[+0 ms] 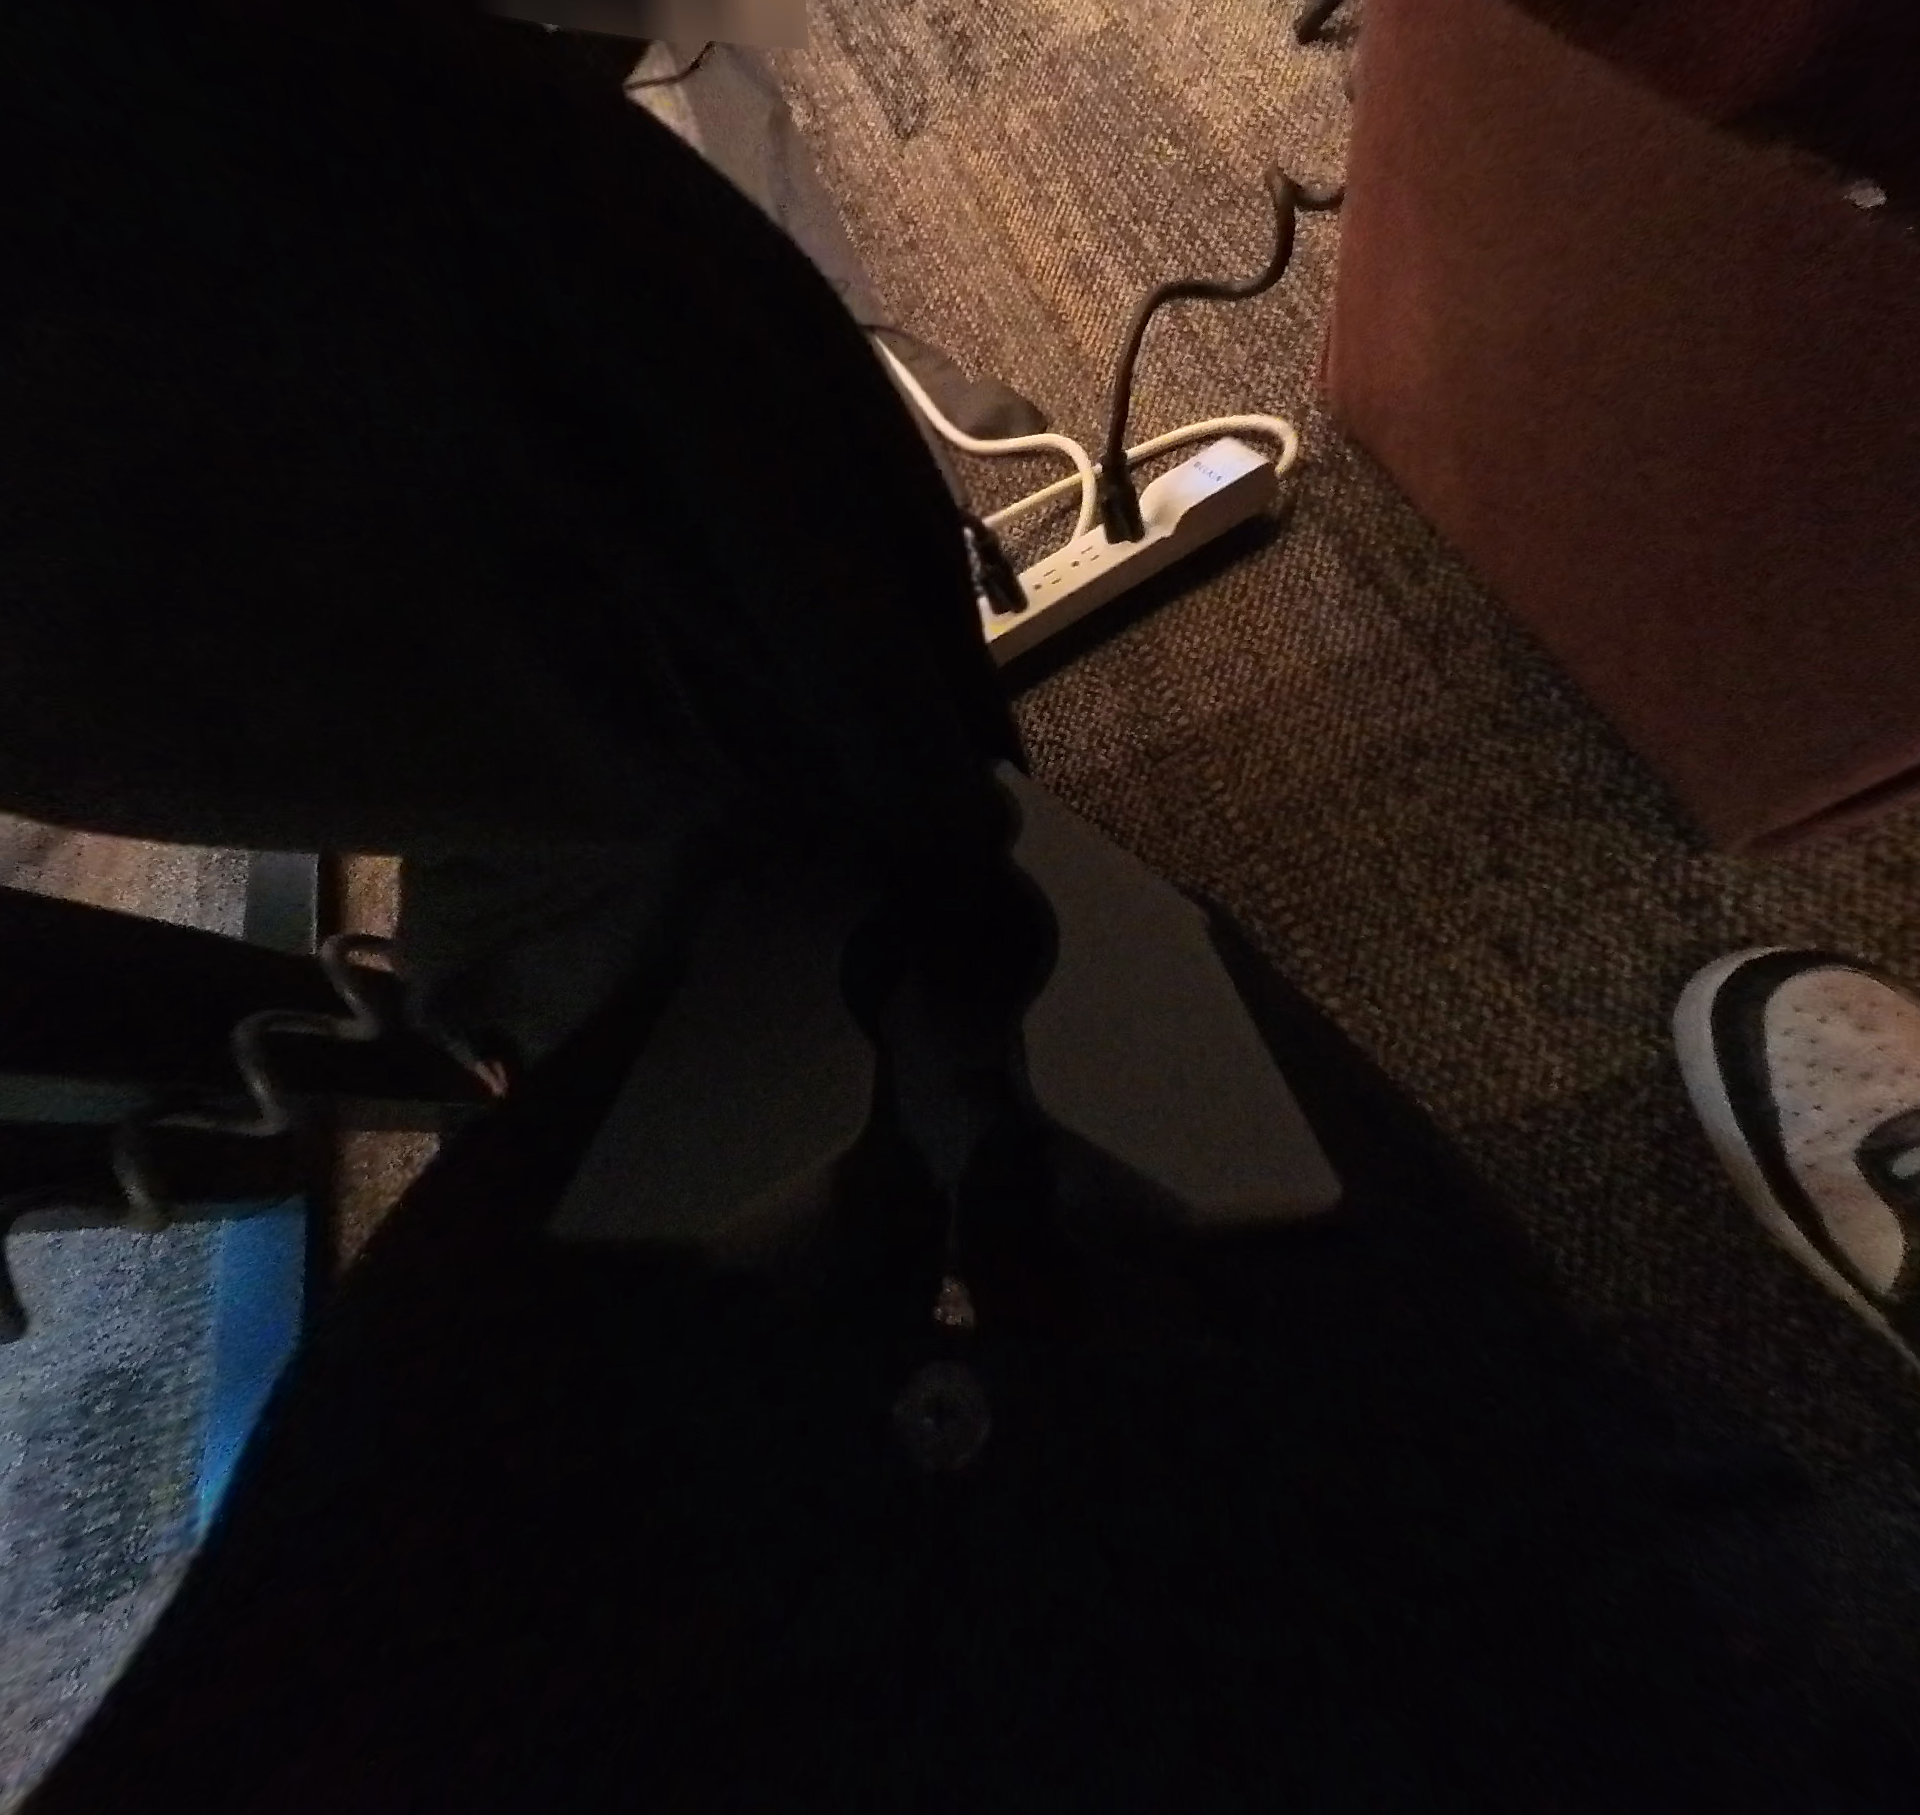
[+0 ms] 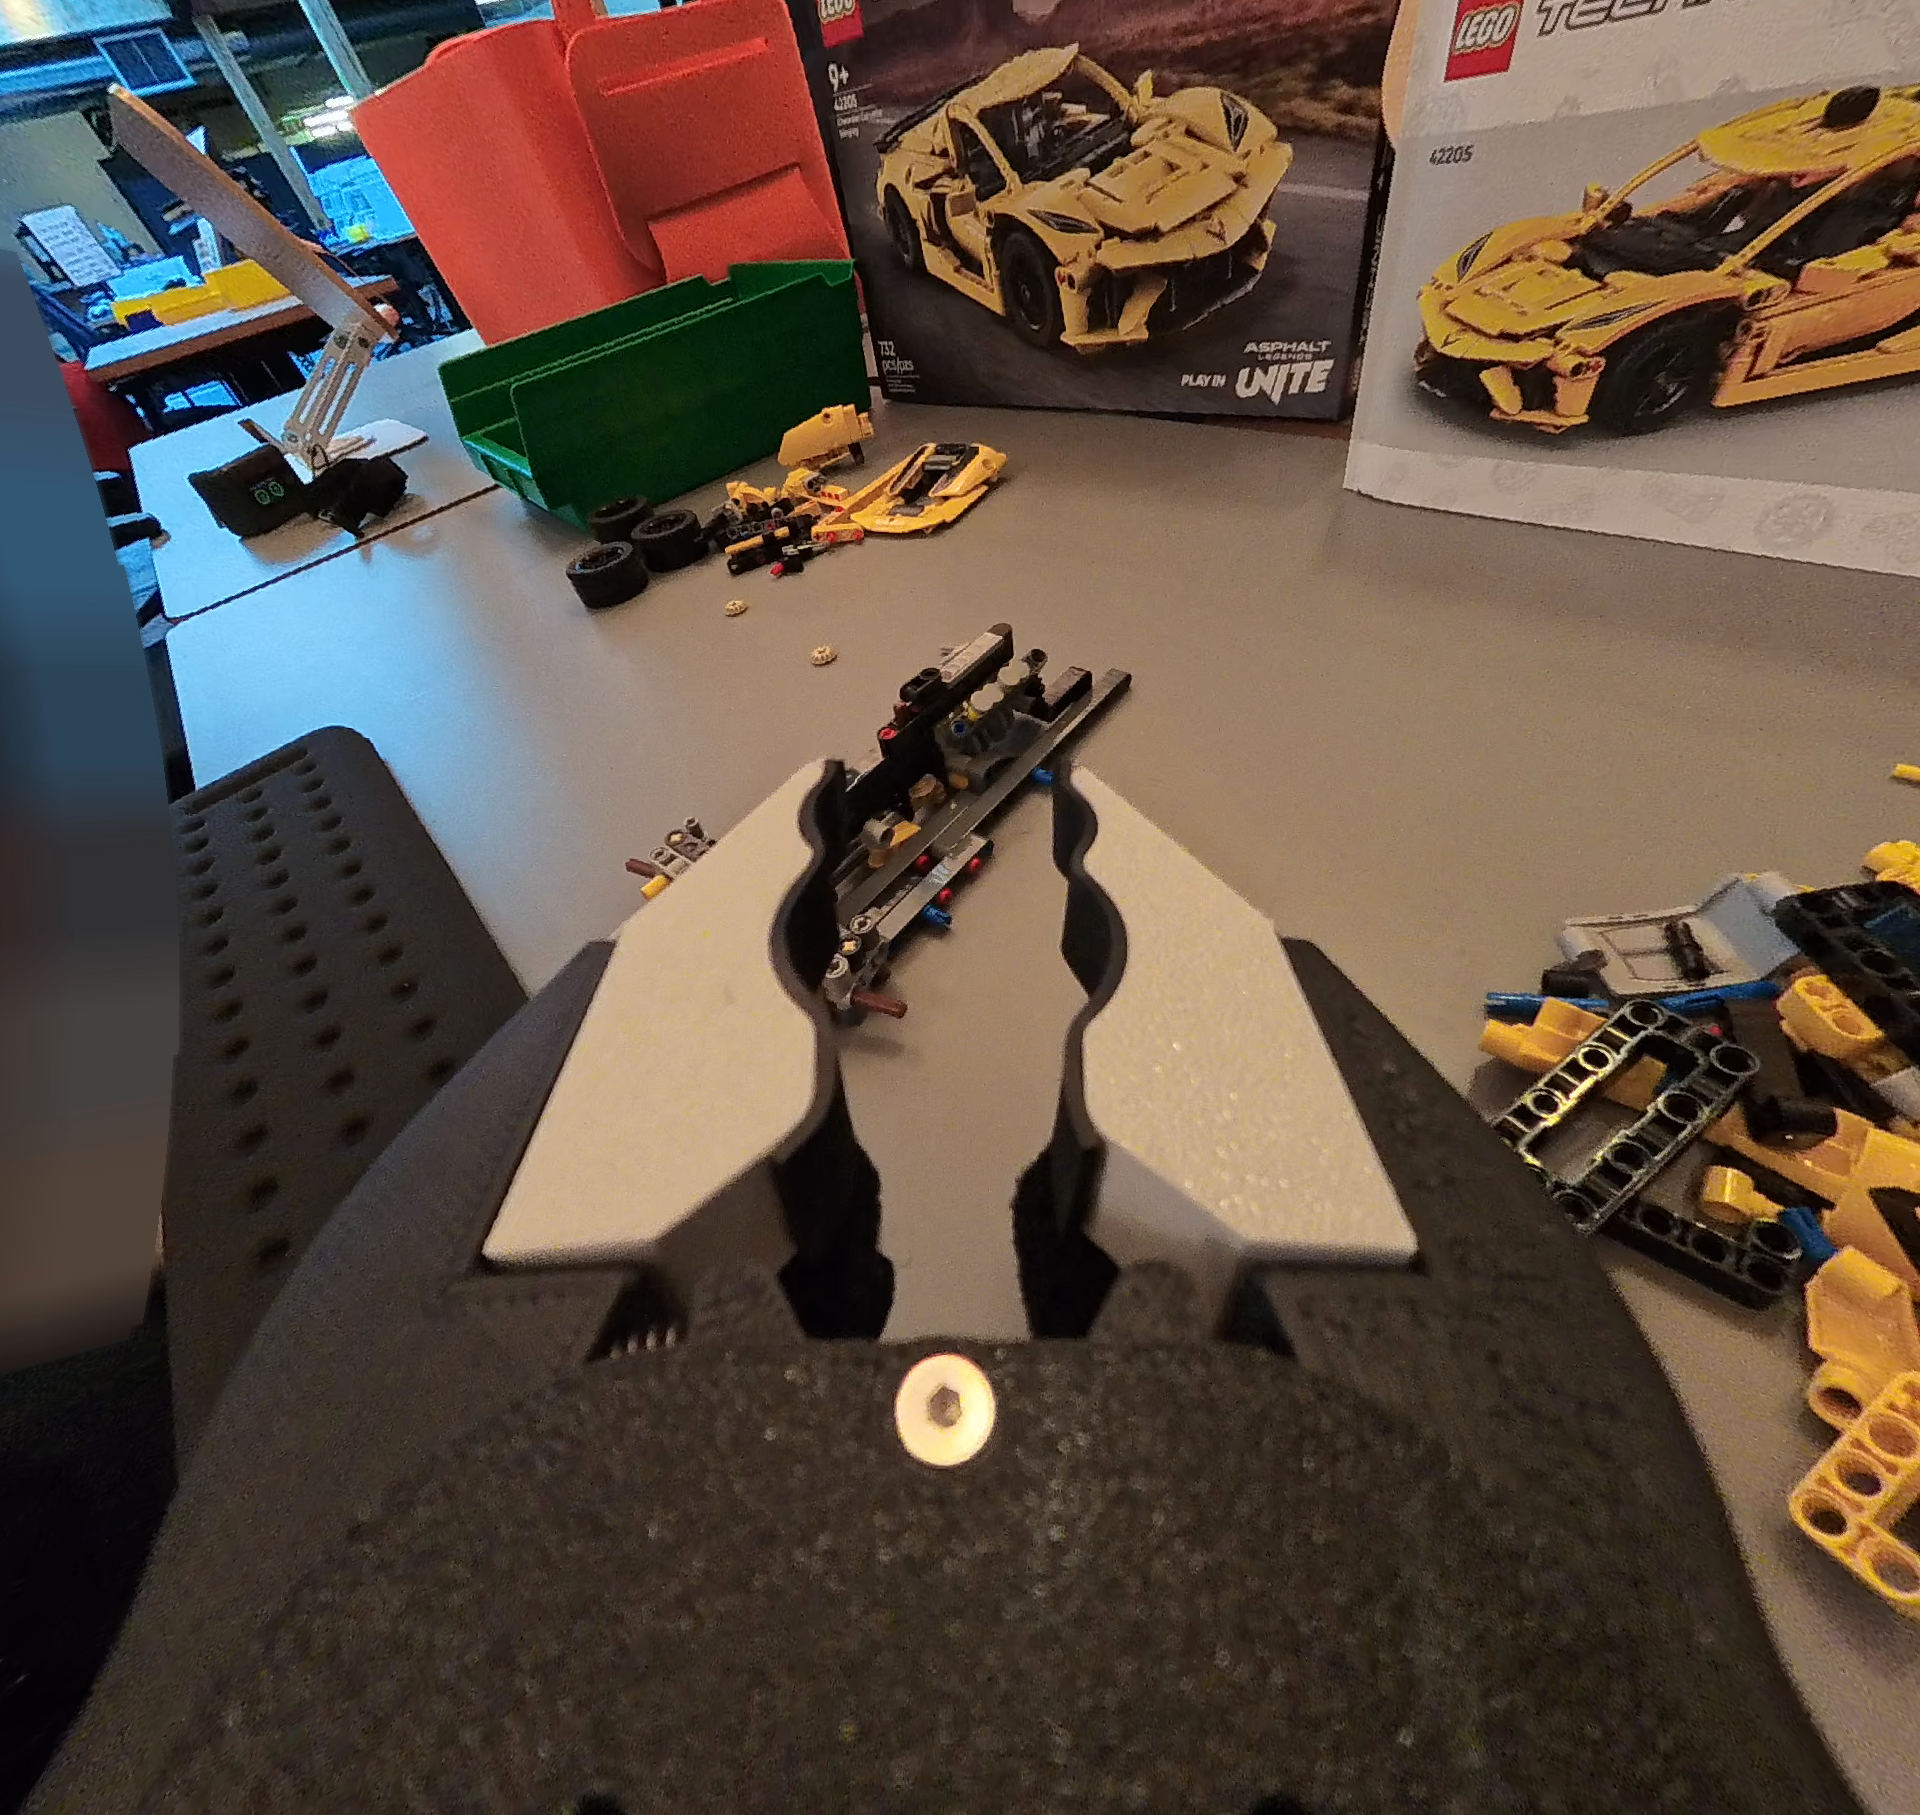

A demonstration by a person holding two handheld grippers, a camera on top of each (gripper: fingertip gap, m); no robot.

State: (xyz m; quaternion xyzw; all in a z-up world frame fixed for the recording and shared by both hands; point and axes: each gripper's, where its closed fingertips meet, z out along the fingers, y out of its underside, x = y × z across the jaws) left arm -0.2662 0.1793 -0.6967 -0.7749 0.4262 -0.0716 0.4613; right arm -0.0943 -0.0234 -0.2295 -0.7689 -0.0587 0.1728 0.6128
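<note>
Tools (image 2: 940,799) hovering over grey surface (image 2: 1299,726).
Right tool's fingers are standing apart, straddling the dark brick chassis (image 2: 977,757); yellow brick pile (image 2: 1766,1090) lying beside it. Left tool (image 1: 935,1402) is too dark to tell.

A long black-and-grey brick-built chassis (image 2: 956,809) lies flat on the grey worktop (image 2: 1299,726), angled from near-left to far-right — its near end sits between the parted right tongs (image 2: 940,799), close beside the left finger (image 2: 717,976), contact unclear.
</note>
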